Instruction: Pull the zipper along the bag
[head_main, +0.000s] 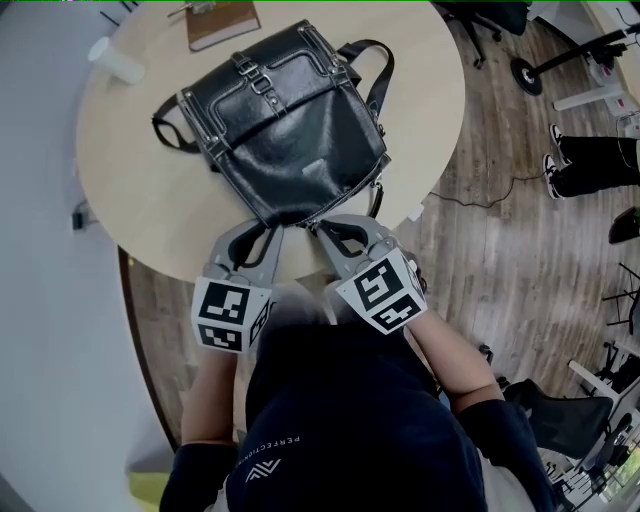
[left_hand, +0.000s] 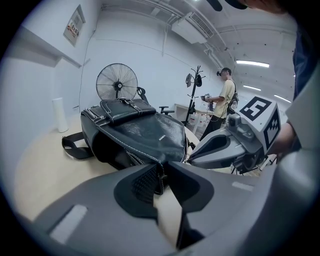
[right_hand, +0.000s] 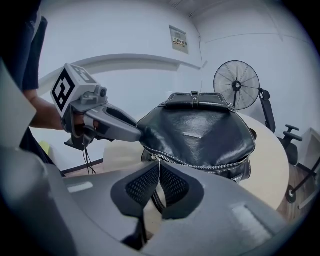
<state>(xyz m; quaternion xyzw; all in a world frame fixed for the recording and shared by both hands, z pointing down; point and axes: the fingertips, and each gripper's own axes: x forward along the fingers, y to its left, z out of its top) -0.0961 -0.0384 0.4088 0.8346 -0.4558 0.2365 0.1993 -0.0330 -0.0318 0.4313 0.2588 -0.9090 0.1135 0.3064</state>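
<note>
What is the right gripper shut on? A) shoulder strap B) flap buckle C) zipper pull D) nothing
C: in the right gripper view, the right gripper has its jaws closed on the thin zipper pull at the near edge of the bag.

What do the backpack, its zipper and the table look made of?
Backpack: black leather or faux leather, glossy, with bright highlights and white contrast stitching. Zipper: silvery teeth, apparently metal. Table: pale, matte, wood-coloured top, possibly laminate; no grain is visible.
</note>
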